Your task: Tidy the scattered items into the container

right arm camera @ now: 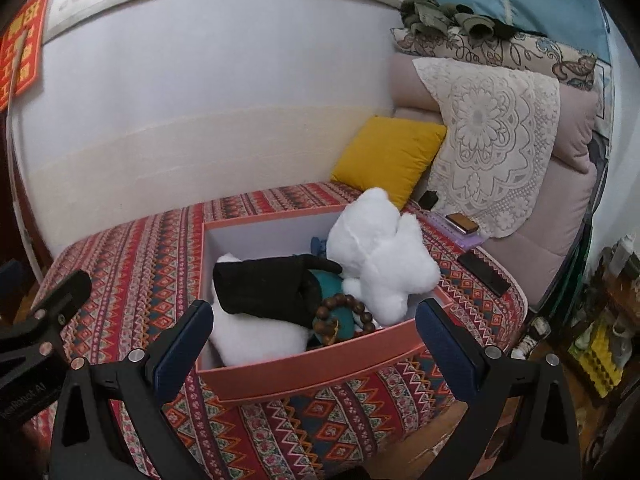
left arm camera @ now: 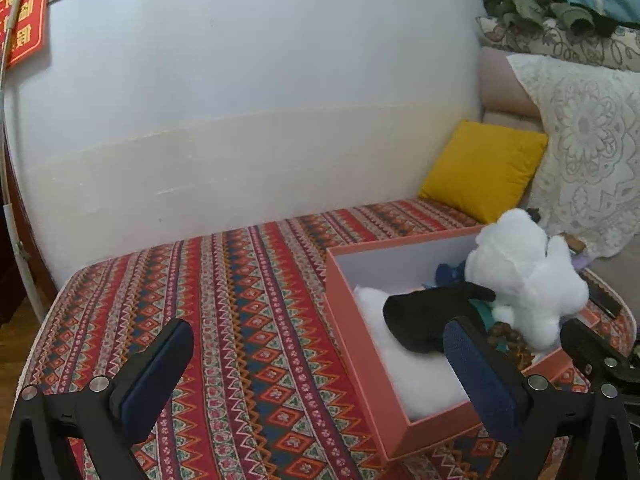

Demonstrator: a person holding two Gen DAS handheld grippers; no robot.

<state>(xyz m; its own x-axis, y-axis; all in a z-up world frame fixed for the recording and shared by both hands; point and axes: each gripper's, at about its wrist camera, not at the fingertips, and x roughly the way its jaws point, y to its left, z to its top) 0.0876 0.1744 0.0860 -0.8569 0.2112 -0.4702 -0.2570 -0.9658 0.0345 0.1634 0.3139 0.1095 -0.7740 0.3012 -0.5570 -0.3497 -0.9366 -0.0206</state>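
While both grippers hang above the near edge of the patterned cover [right arm camera: 152,264], each one has its fingers spread wide and holds nothing. The right gripper [right arm camera: 314,344] stands just before the near wall of the pink box [right arm camera: 312,364], one finger at each side of it. The left gripper [left arm camera: 320,360] is more to the left, with its right finger over the box's near left corner. Inside the box lie a white plush [right arm camera: 380,256] at the far right, a black cloth [right arm camera: 264,284] in the middle over a white pad [right arm camera: 252,340], a teal thing [right arm camera: 332,280] and a bead bracelet [right arm camera: 344,310] near the front wall. Behind the box, a yellow cushion [right arm camera: 388,156] leans in the corner. To the right, a phone [right arm camera: 484,272] lies on the cover outside the box.
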